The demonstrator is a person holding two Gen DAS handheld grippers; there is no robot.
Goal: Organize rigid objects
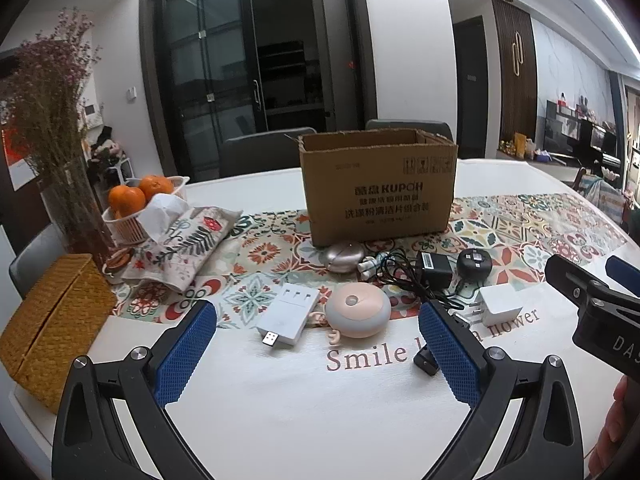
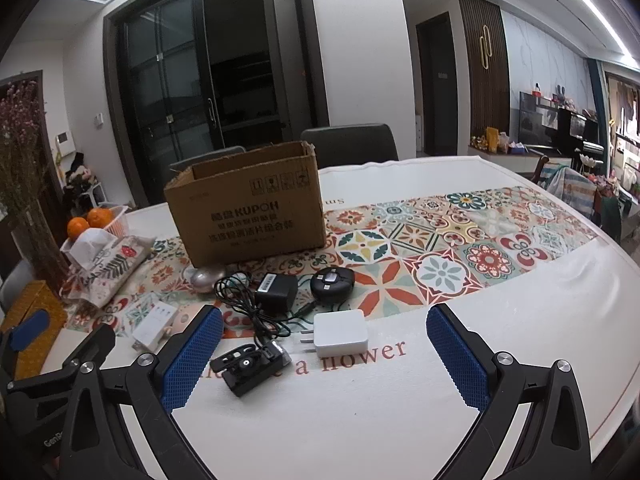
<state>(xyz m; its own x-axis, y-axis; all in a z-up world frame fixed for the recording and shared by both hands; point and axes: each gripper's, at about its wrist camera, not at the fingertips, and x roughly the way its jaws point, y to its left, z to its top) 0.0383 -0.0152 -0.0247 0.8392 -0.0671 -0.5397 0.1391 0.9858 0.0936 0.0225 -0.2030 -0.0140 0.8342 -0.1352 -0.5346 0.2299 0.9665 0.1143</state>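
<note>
An open cardboard box (image 1: 378, 188) (image 2: 248, 208) stands on the patterned runner. In front of it lie a silver oval case (image 1: 344, 255) (image 2: 208, 278), a black adapter with a cable (image 1: 434, 266) (image 2: 276, 290), a round black cable reel (image 1: 475, 263) (image 2: 332, 283), a white charger (image 1: 500, 306) (image 2: 340, 338), a white plug strip (image 1: 289, 314) (image 2: 155, 326), a pink and grey round gadget (image 1: 357, 310) and a black clip mount (image 2: 252, 366). My left gripper (image 1: 318, 354) is open, empty, just short of the plug strip. My right gripper (image 2: 324, 360) is open around nothing, near the charger.
A white basket of oranges (image 1: 138, 196), a floral tissue cover (image 1: 180, 240), a vase of dried flowers (image 1: 52, 120) and a woven box (image 1: 52, 320) crowd the table's left side. Chairs (image 2: 348, 144) stand behind the table. The white cloth (image 2: 360, 420) near me is bare.
</note>
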